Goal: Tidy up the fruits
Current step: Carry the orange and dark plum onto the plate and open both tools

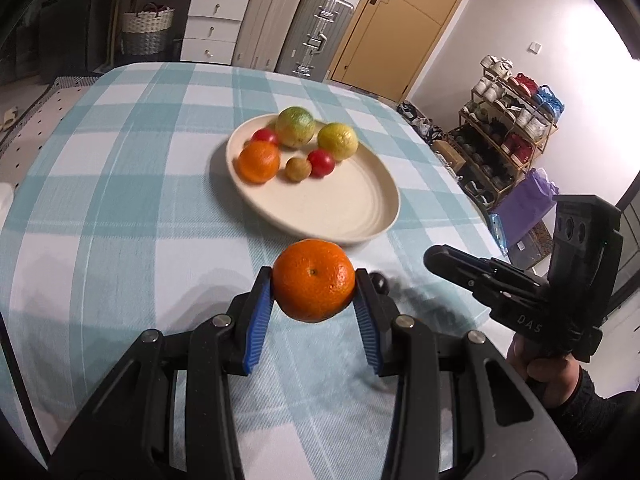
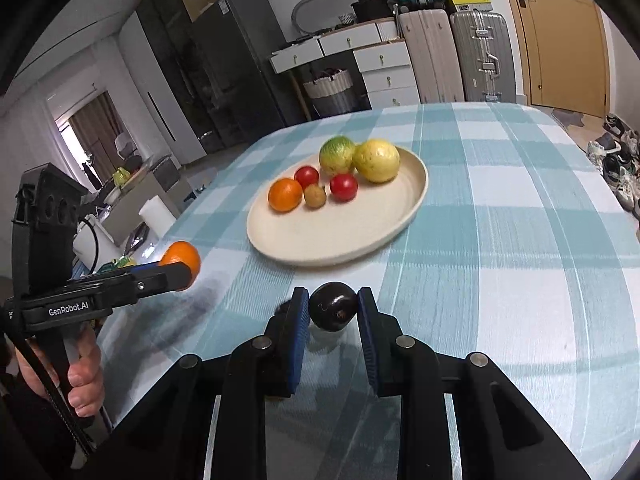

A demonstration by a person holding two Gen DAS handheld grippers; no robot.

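— Two blue pads of the left gripper (image 1: 314, 286) clamp the tangerine (image 1: 314, 286) above the checked cloth (image 1: 120, 200), plate (image 1: 360, 216) at twelve o'clock?
— Yes; right gripper (image 1: 434, 260) enters from three o'clock.
— Right wrist view?
— Right gripper (image 2: 333, 307), tilted downward, pinches a dark plum (image 2: 333, 307); a hand (image 2: 82, 384) at eight o'clock grips the left handle.

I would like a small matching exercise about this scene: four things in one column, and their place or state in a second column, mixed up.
Things:
1. tangerine
2. dark plum
3. red tomatoes
4. plate

Places or states:
A. lying on the plate
B. clamped in the right gripper
C. resting on the checked tablecloth
D. clamped in the left gripper

Pairs: 1-D, 2-B, 3-A, 4-C
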